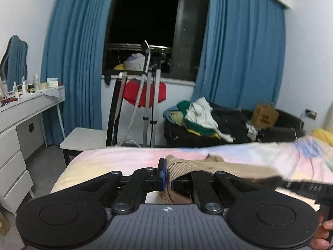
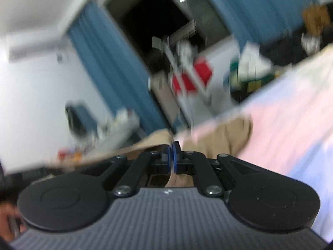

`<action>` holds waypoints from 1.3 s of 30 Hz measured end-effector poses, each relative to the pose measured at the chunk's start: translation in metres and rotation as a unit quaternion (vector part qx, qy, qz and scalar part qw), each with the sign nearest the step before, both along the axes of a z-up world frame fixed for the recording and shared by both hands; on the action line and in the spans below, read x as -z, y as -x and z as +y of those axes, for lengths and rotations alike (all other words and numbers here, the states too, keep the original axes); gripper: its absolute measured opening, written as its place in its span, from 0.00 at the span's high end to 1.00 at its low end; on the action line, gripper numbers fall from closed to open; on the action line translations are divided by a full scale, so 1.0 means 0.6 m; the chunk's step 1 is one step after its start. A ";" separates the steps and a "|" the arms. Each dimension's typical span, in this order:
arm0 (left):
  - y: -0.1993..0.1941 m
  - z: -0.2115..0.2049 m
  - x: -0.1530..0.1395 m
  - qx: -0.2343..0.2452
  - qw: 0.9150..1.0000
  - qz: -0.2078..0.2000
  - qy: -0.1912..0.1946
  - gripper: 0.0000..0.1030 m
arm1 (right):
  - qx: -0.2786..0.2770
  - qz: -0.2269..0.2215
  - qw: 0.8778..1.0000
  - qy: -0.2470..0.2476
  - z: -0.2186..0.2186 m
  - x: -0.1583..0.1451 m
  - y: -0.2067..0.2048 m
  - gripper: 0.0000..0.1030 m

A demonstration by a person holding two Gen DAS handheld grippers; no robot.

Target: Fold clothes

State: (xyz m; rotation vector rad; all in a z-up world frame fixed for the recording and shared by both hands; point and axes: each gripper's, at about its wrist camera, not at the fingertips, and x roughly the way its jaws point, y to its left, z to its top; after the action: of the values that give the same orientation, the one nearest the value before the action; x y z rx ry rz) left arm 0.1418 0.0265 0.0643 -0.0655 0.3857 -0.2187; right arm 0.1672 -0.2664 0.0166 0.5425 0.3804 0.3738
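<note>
Both tongs, left (image 1: 166,171) and right (image 2: 172,156), pinch ribbed tan corduroy garment (image 1: 208,166), bunched over pastel bed (image 1: 124,158).

Tan corduroy garment (image 1: 208,166) — pastel bedsheet (image 1: 124,156)

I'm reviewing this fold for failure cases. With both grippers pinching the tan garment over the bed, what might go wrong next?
1. The left gripper pinches only the tan garment's ribbed edge, so it may slip free.
2. The right wrist view is heavily blurred, suggesting fast motion; the right gripper could jerk the cloth and skew the fold on the bed.
</note>
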 end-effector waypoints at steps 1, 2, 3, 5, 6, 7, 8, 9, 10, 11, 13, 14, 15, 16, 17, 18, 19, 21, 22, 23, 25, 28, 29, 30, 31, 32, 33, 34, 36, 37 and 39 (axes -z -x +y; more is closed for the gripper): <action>0.001 -0.001 0.014 0.006 1.000 0.003 0.005 0.95 | -0.016 0.013 1.000 0.015 0.008 0.008 0.005 0.93; 0.001 -0.002 0.030 0.012 1.000 0.007 0.011 0.95 | -0.031 0.027 0.999 0.031 0.016 0.016 0.009 0.93; 0.002 -0.002 0.045 0.018 1.000 0.010 0.017 0.95 | -0.042 0.037 0.997 0.053 0.026 0.022 0.014 0.92; 0.006 0.006 0.094 0.024 0.999 0.017 0.023 0.95 | -0.058 0.052 0.992 0.103 0.051 0.028 0.024 0.87; 0.006 0.010 0.112 0.026 0.999 0.021 0.028 0.95 | -0.067 0.053 0.989 0.123 0.064 0.029 0.029 0.82; 0.008 0.016 0.127 0.026 0.999 0.028 0.039 0.95 | -0.076 0.052 0.985 0.143 0.076 0.030 0.033 0.66; 0.004 0.023 0.136 0.024 0.998 0.033 0.048 0.95 | -0.083 0.045 0.982 0.165 0.088 0.030 0.039 0.57; 0.000 0.030 0.144 0.021 0.997 0.039 0.057 0.95 | -0.089 0.034 0.977 0.188 0.100 0.031 0.045 0.44; -0.002 0.038 0.149 0.019 0.997 0.041 0.064 0.95 | -0.096 0.023 0.972 0.212 0.112 0.031 0.051 0.41; -0.003 0.046 0.153 0.017 0.996 0.044 0.070 0.95 | -0.102 0.013 0.967 0.235 0.123 0.031 0.057 0.40; -0.007 0.061 0.161 0.014 0.995 0.048 0.084 0.95 | -0.090 -0.014 0.949 0.303 0.153 0.037 0.064 0.40; -0.009 0.063 0.160 0.013 0.995 0.049 0.086 0.95 | -0.089 -0.029 0.939 0.332 0.166 0.042 0.067 0.40; -0.010 0.065 0.159 0.012 0.995 0.049 0.087 0.95 | -0.092 -0.047 0.927 0.361 0.180 0.047 0.072 0.40; -0.011 0.067 0.158 0.010 0.995 0.050 0.087 0.95 | -0.098 -0.063 0.915 0.385 0.191 0.050 0.077 0.40; -0.012 0.069 0.157 0.009 0.995 0.050 0.088 0.95 | -0.103 -0.083 0.901 0.413 0.205 0.054 0.086 0.40; -0.013 0.071 0.156 0.008 0.995 0.050 0.089 0.95 | -0.107 -0.107 0.884 0.443 0.218 0.059 0.097 0.40; -0.014 0.073 0.156 0.006 0.995 0.051 0.090 0.95 | -0.112 -0.130 0.870 0.463 0.229 0.062 0.105 0.40; -0.009 0.076 0.154 0.005 0.994 0.053 0.093 0.95 | -0.128 -0.157 0.843 0.498 0.244 0.070 0.116 0.40; -0.007 0.077 0.153 0.004 0.994 0.052 0.092 0.95 | -0.136 -0.169 0.829 0.516 0.251 0.075 0.121 0.40; -0.005 0.077 0.152 0.004 0.995 0.051 0.091 0.95 | -0.139 -0.179 0.811 0.539 0.259 0.083 0.126 0.40; 0.000 0.076 0.151 0.004 0.995 0.049 0.090 0.95 | -0.152 -0.198 0.769 0.589 0.275 0.105 0.137 0.40; 0.005 0.069 0.151 0.002 0.995 0.047 0.086 0.95 | -0.168 -0.214 0.722 0.637 0.293 0.130 0.147 0.41; 0.007 0.067 0.151 0.002 0.995 0.047 0.084 0.95 | -0.171 -0.217 0.712 0.646 0.297 0.136 0.148 0.41; 0.008 0.065 0.151 0.003 0.995 0.047 0.083 0.94 | -0.170 -0.217 0.707 0.651 0.299 0.138 0.146 0.41; 0.009 0.063 0.152 0.003 0.996 0.046 0.080 0.94 | -0.165 -0.217 0.707 0.653 0.300 0.138 0.143 0.42; 0.010 0.061 0.153 0.003 0.996 0.046 0.078 0.94 | -0.161 -0.219 0.708 0.652 0.302 0.137 0.139 0.42; 0.010 0.059 0.155 0.003 0.996 0.047 0.075 0.93 | -0.155 -0.218 0.714 0.646 0.304 0.132 0.135 0.46; 0.010 0.056 0.156 0.004 0.996 0.047 0.073 0.93 | -0.148 -0.216 0.724 0.638 0.308 0.126 0.130 0.57; 0.012 0.053 0.159 0.005 0.996 0.048 0.070 0.91 | -0.134 -0.206 0.745 0.620 0.311 0.114 0.117 0.80; 0.012 0.051 0.160 0.005 0.996 0.049 0.069 0.90 | -0.126 -0.194 0.758 0.609 0.309 0.107 0.109 0.89; 0.013 0.048 0.166 0.004 0.996 0.052 0.070 0.87 | -0.109 -0.172 0.793 0.574 0.296 0.089 0.087 0.91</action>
State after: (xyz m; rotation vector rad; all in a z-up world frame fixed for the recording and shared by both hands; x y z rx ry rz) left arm 0.1339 0.0553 -0.0352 -0.2140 0.4731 -0.2508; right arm 0.1150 -0.0885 -0.0368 -0.7760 0.2513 0.3820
